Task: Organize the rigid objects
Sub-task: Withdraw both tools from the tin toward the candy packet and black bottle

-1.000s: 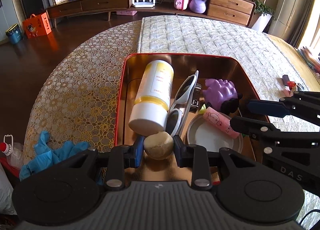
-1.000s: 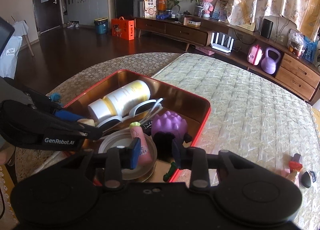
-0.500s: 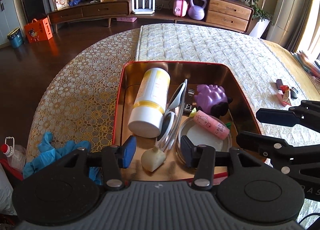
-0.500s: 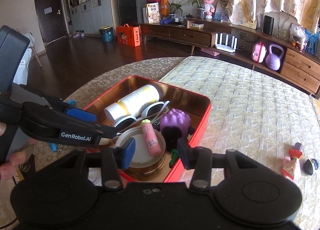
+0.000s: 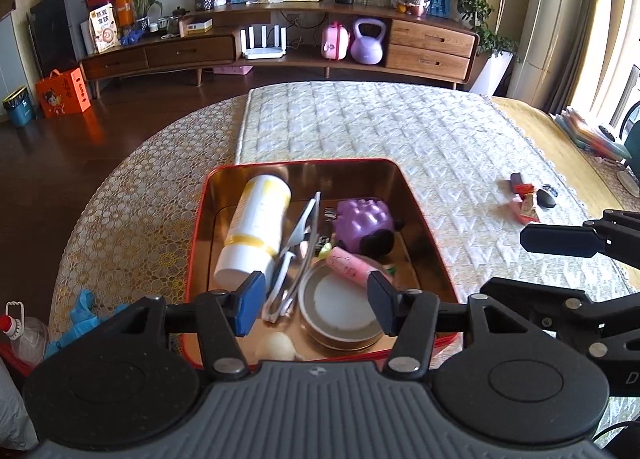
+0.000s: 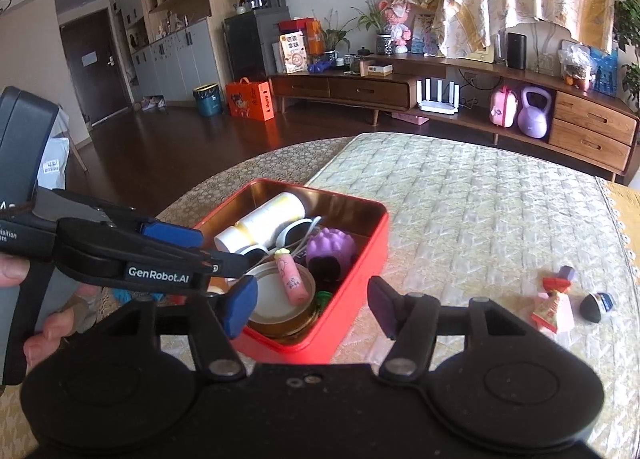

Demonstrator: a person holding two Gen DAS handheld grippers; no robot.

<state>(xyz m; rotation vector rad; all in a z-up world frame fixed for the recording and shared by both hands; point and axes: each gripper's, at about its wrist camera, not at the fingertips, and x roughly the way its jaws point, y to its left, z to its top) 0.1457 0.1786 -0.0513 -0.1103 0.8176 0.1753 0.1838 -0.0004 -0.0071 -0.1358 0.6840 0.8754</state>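
Observation:
A red tin (image 5: 304, 162) (image 6: 360, 259) with a gold inside sits on the quilted cover. In it lie a white and yellow bottle (image 5: 256, 231) (image 6: 266, 219), white sunglasses (image 5: 298, 243) (image 6: 296, 231), a purple toy (image 5: 362, 221) (image 6: 330, 245), a pink tube (image 5: 348, 265) (image 6: 291, 277), a round dish (image 5: 340, 311) and a beige lump (image 5: 278, 347). My left gripper (image 5: 316, 309) (image 6: 208, 249) hovers over the tin's near end, jaws opening, nothing between them. My right gripper (image 6: 311, 306) (image 5: 552, 263) hangs at the tin's right side, jaws also opening and empty.
Small items (image 5: 528, 203) (image 6: 556, 307) lie loose on the cover to the right of the tin. Blue gloves (image 5: 80, 307) and a plastic bottle (image 5: 20, 335) sit off the left edge. A person's hand (image 6: 48, 331) holds the left gripper. A long sideboard (image 5: 280, 51) stands behind.
The left jaws have widened and let go of the beige lump, which now lies in the tin. Both grippers have drawn back and up from the tin, the right one widening too.

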